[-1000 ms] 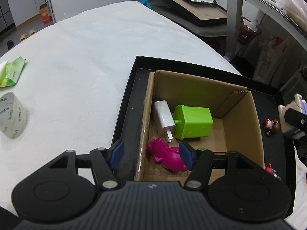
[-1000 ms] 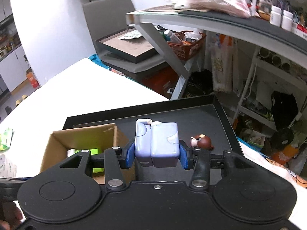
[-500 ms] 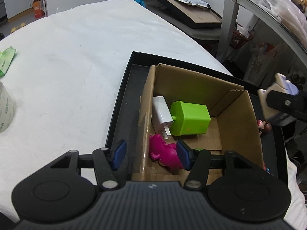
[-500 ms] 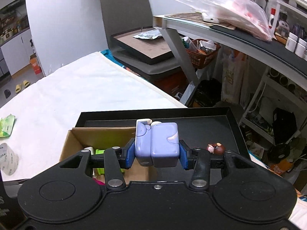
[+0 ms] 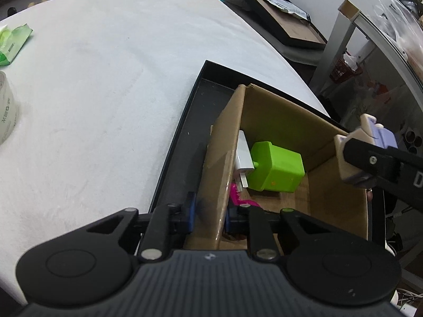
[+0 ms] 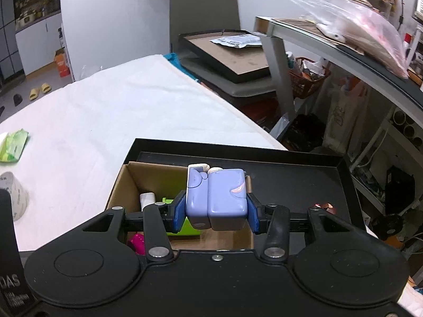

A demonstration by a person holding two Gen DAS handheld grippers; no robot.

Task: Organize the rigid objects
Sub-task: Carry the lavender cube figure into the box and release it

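A cardboard box (image 5: 285, 111) stands in a black tray (image 5: 182, 129) on the white table. Inside lie a green block toy (image 5: 275, 169), a white charger (image 5: 244, 155) and a pink toy (image 5: 238, 199). My left gripper (image 5: 208, 211) is shut on the box's left wall. My right gripper (image 6: 215, 212) is shut on a pale blue block toy (image 6: 215, 198) and holds it above the box (image 6: 148, 174); the toy also shows at the right of the left wrist view (image 5: 364, 142). A small brown figure (image 6: 323, 207) lies in the tray (image 6: 290, 158), right of the box.
A tape roll (image 5: 5, 113) and a green packet (image 5: 13, 42) lie on the table at the left. A chair with a framed board (image 6: 224, 50) and a metal shelf (image 6: 330, 42) stand beyond the table's right edge.
My left gripper moved in and closed on the box's left wall. My right gripper carried the blue toy left, from over the tray to above the box.
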